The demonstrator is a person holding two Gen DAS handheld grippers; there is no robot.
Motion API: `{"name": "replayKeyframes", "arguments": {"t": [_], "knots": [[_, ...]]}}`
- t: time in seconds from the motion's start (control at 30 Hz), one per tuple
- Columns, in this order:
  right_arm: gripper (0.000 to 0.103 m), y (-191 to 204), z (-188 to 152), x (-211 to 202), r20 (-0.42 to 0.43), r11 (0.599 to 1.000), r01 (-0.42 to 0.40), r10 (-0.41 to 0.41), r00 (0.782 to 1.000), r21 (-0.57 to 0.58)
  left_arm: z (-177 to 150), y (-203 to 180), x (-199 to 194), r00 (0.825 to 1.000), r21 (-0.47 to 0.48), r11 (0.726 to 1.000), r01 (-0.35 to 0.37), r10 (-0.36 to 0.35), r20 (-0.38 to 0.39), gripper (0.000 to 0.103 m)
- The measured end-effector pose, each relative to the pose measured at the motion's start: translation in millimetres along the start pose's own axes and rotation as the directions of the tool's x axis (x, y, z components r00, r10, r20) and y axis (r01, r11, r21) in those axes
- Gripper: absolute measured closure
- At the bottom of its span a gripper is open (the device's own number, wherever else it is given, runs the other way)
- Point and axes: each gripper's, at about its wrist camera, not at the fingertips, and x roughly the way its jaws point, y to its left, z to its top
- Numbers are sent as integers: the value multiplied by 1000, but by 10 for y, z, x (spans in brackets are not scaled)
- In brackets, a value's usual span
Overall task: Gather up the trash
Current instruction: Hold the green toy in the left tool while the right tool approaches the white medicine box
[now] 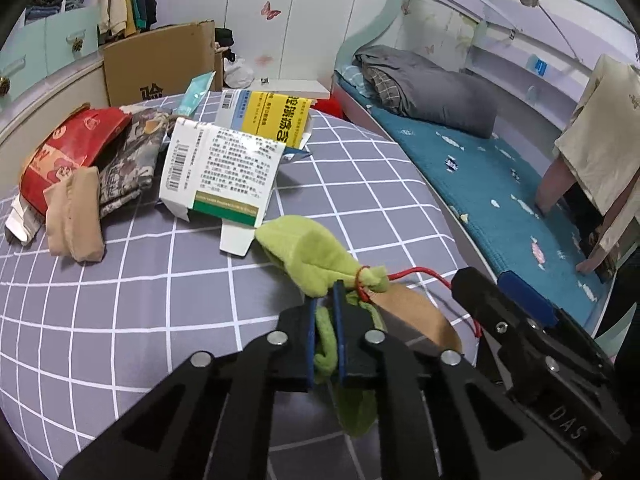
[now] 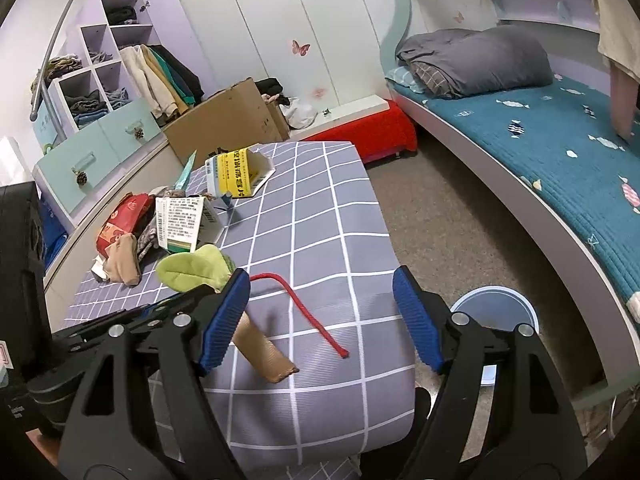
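My left gripper (image 1: pixel 325 300) is shut on a green cloth (image 1: pixel 312 256) tied with a red string (image 1: pixel 436 276); a brown paper tag (image 1: pixel 416 320) hangs from it. The cloth is lifted slightly over the grey checked table (image 1: pixel 120 300). In the right wrist view the green cloth (image 2: pixel 192 268), the red string (image 2: pixel 312 320) and the brown tag (image 2: pixel 260 348) show between my right gripper's fingers. My right gripper (image 2: pixel 320 320) is open and empty, just right of the left one. White medicine box (image 1: pixel 224 168), yellow box (image 1: pixel 276 116), red packet (image 1: pixel 68 152) and beige cloth (image 1: pixel 76 220) lie on the table's far left.
A round white bin (image 2: pixel 496 312) stands on the floor right of the table. A cardboard box (image 2: pixel 228 120) and a red stool (image 2: pixel 360 132) stand behind the table. A bed with a teal cover (image 2: pixel 540 152) runs along the right. Drawers and shelves (image 2: pixel 100 132) stand at left.
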Motion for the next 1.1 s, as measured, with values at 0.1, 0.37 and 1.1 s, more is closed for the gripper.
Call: {"name": "replayKeyframes", "arguments": {"t": [0.1, 0.37, 1.1], "knots": [[30, 46, 3, -13, 1, 1000, -8, 8, 1000, -4, -21, 53, -36, 1000, -14, 1000, 13, -13, -1, 97], [29, 248, 3, -56, 5, 999, -37, 37, 999, -23, -95, 264, -226, 1000, -32, 999, 12, -11, 22, 99], [28, 1082, -95, 22, -25, 986, -107, 105, 994, -126, -215, 988, -734, 995, -135, 991, 6, 7, 95, 99]]}}
